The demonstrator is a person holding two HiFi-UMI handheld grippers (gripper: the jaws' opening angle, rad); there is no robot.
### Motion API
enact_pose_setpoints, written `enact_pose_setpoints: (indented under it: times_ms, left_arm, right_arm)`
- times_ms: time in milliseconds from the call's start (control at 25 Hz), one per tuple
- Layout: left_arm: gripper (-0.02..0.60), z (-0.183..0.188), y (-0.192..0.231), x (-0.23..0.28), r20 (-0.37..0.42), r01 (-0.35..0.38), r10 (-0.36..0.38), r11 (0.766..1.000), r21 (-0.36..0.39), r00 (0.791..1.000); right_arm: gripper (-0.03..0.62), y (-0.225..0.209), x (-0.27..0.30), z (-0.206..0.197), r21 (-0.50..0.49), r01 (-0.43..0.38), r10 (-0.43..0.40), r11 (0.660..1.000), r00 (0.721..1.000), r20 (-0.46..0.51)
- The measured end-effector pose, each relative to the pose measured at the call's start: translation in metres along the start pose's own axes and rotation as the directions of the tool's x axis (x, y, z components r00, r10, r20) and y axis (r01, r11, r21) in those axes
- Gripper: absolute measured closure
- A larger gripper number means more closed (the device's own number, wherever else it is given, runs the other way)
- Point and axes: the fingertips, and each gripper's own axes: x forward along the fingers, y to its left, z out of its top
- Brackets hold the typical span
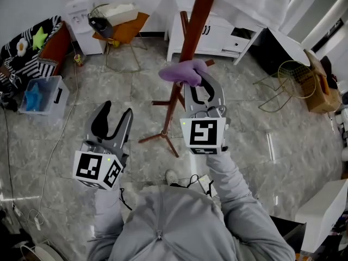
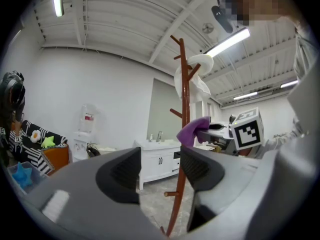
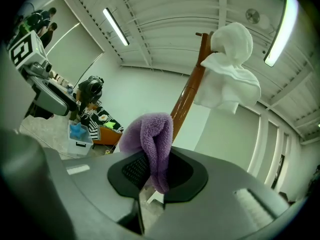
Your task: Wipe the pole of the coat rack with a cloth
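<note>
Two claws up, one cloth at the pole

Coat rack pole (image 1: 191, 31) stands mid-floor, and the purple cloth (image 1: 185, 72) sits right against it. Best play, I'd say: keep that fold pressed to the wood and slide along it, dodging the pegs (image 1: 183, 19). Right arm reaches forward, right claw (image 1: 198, 83) clenched on the cloth; left claw (image 1: 117, 110) hangs lower, released, empty, well apart from the pole.

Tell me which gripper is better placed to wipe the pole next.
Right. The right gripper holds the purple cloth by the pole; the left gripper is open and empty.
</note>
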Motion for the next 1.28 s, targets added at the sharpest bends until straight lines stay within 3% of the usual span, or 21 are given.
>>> enact_pose_setpoints:
  times_ms: [560, 1040, 1280]
  left_arm:
    - [0.314, -0.007, -0.001, 0.001, -0.019, 0.005, -0.005, 1.000, -0.003, 1.000]
    - [0.314, -0.013, -0.007, 0.003, -0.030, 0.012, -0.013, 1.000, -0.009, 0.999]
    - [0.314, -0.013, -0.011, 0.005, -0.038, 0.018, -0.019, 1.000, -0.008, 0.999]
  right_arm:
    - [0.540, 0.050, -0.007, -0.061, -0.029, -0.115, 0.110, 0.993, 0.985, -0.135]
    - [0.540, 0.039, -0.001, -0.099, 0.141, -0.164, 0.198, 0.976, 0.942, -0.270]
    - [0.540, 0.019, 0.000, -0.118, 0.177, -0.126, 0.179, 0.976, 0.928, -0.327]
